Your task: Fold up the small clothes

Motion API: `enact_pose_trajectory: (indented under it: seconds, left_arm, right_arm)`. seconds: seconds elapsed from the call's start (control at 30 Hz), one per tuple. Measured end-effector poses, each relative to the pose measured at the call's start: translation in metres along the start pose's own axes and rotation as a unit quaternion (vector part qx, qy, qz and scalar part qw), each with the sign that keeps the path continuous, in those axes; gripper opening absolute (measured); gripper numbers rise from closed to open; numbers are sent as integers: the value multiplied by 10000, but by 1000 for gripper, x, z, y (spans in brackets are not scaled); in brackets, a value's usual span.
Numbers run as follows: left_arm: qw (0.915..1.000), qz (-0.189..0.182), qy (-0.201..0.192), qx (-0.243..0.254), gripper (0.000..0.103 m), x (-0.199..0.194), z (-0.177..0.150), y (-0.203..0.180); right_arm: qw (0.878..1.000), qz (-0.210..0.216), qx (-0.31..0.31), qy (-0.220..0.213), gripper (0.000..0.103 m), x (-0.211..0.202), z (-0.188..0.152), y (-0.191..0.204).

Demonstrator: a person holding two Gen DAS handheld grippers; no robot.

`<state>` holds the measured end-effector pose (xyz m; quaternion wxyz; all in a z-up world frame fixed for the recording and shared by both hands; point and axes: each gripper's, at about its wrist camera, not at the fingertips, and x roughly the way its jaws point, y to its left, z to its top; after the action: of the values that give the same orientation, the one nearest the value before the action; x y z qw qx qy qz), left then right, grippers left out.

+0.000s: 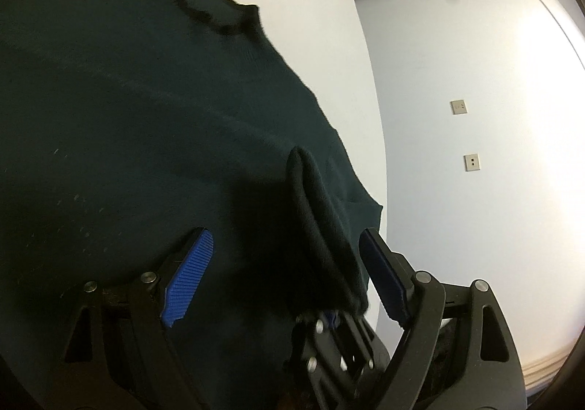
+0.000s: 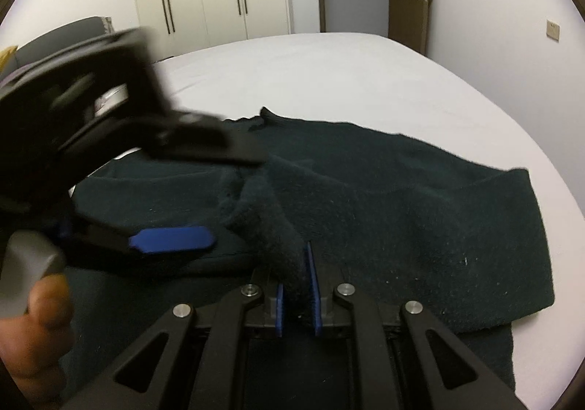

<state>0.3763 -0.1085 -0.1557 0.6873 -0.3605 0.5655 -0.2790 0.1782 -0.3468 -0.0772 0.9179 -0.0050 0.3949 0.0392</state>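
A dark green sweater is spread on a white bed. A raised fold is clamped by the right claw; the left claw (blue-padded) is held apart.

garment: dark green knit sweater | pose: lay spread flat on the white bed, scalloped neckline at the far edge | state: near edge pinched up into a raised fold | surface: flecked with pale lint
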Motion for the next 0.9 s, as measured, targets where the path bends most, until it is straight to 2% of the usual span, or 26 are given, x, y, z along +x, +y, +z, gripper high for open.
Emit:
enact_pose_trajectory:
  seconds: [0.13, 0.17, 0.2, 0.23, 0.27, 0.3, 0.37, 0.5, 0.57, 0.63, 0.67, 0.77, 0.9]
  left_arm:
    - [9999, -130, 62, -13, 74, 6, 11, -4]
    - [9999, -124, 68, 57, 62, 6, 13, -6]
    - [9997, -88, 160, 138, 40, 10, 15, -8]
    - [9996, -63, 234, 160, 28, 13, 15, -9]
    - [9995, -52, 271, 170, 25, 15, 16, -10]
    - [9994, -36, 255, 229, 15, 12, 11, -12]
    - [9992, 2, 246, 304, 8, 11, 12, -14]
    - [9994, 25, 109, 330, 6, 1, 6, -10]
    - [9995, 43, -30, 305, 6, -15, 9, -5]
    - [9993, 55, -175, 327, 6, -36, 10, -1]
    - [9989, 81, -269, 377, 6, -45, 13, -1]
    - [9976, 49, -487, 491, 6, -74, 23, 1]
    - [9955, 213, -714, 587, 6, -109, 19, 12]
  right_arm:
    - [9999, 17, -168, -35, 14, -11, -2, 0]
    - [9998, -9, -215, -39, 14, -12, -3, 2]
    - [9997, -4, -238, -43, 14, -12, -3, 2]
    - [9996, -6, -264, -36, 14, -12, -4, 3]
    - [9996, -2, -274, -19, 15, -11, -4, 4]
    - [9996, 7, -266, 1, 15, -9, -4, 4]
    - [9997, 25, -247, 9, 15, -9, -5, 3]
    - [9997, 230, -75, 9, 22, -16, -1, -5]
    - [9977, 582, 358, -24, 41, -28, 2, -21]
    - [9905, 960, 974, -160, 52, -45, 1, -44]
    - [9814, 1164, 1505, -247, 60, -55, -5, -66]
    - [9461, 1569, 2822, -264, 67, -63, -25, -118]
    - [8716, 2177, 4383, -290, 67, -50, -62, -166]
